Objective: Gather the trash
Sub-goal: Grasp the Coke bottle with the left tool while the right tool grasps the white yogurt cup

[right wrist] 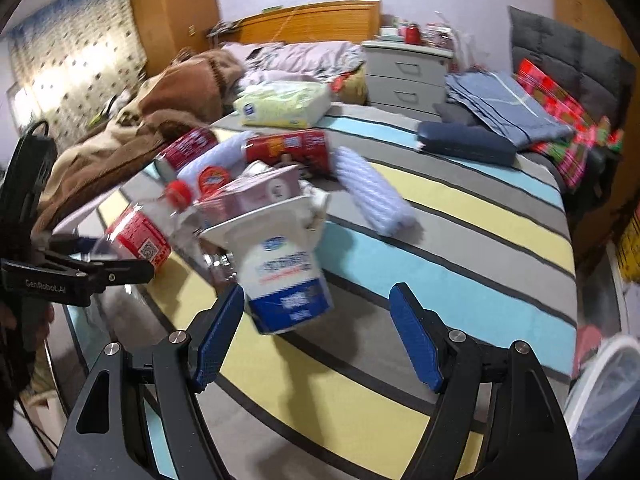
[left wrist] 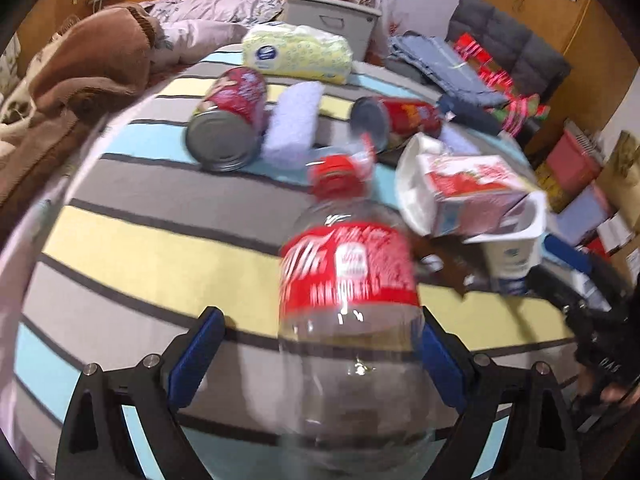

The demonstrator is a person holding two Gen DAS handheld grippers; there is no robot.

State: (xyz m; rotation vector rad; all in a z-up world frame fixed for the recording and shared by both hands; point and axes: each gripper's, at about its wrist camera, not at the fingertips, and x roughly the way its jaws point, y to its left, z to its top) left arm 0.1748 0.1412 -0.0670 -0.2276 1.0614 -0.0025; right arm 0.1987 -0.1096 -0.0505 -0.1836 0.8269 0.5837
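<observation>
Left gripper is wide open and straddles the empty cola bottle. Right pad is at or just off the bottle wall, left pad well clear; no squeeze visible, so not a grip. Bottle is blurred. Its long axis runs along the fingers, cap at the far end.

Just right of the bottle: white tub with a pink carton jammed in it, lying on the striped bedspread. Right gripper is open about as wide with nothing held. The tub's blue base sits just beyond the gap, near its left pad, mouth pointing far-left. Tub lies slightly left of jaw centre.

Far side: two red cans and a rolled blue cloth, untouched. White-rimmed bin is at near right, beside the bed.

Judgement: left hand owns the bottle, right the tub. The right needs a small shift left before closing.
</observation>
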